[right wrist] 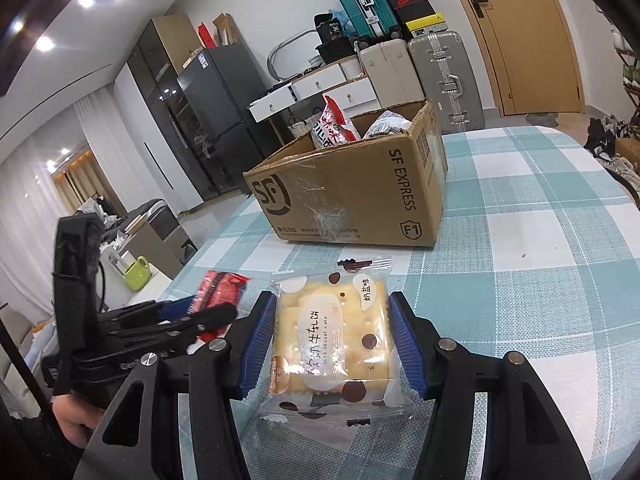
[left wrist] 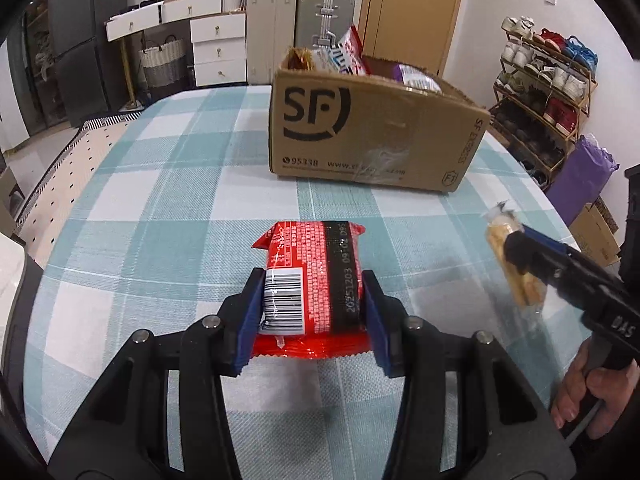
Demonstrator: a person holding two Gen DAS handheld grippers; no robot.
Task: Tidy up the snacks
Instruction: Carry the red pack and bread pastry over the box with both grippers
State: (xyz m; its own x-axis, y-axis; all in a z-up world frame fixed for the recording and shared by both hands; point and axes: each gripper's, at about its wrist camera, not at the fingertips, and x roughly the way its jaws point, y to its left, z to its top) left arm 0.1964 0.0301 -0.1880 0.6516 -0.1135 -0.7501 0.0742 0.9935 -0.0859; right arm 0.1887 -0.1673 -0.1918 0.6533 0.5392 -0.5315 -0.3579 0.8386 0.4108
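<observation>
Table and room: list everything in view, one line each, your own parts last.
Box: one, brown cardboard, far on the table, open, snack bags inside.
Red packet: one, red and black, in the left gripper.
Cracker pack: one, clear with yellow crackers, in the right gripper.
Tablecloth: one, teal and white check, over the table.
Suitcases: several, silver, cream and teal, by the back wall.
Door: one, tan, back right.
Shoe rack: one, full, right of the table.
Left gripper: black, blue pads, shut on the packet.
Right gripper: same, shut on the pack.
</observation>
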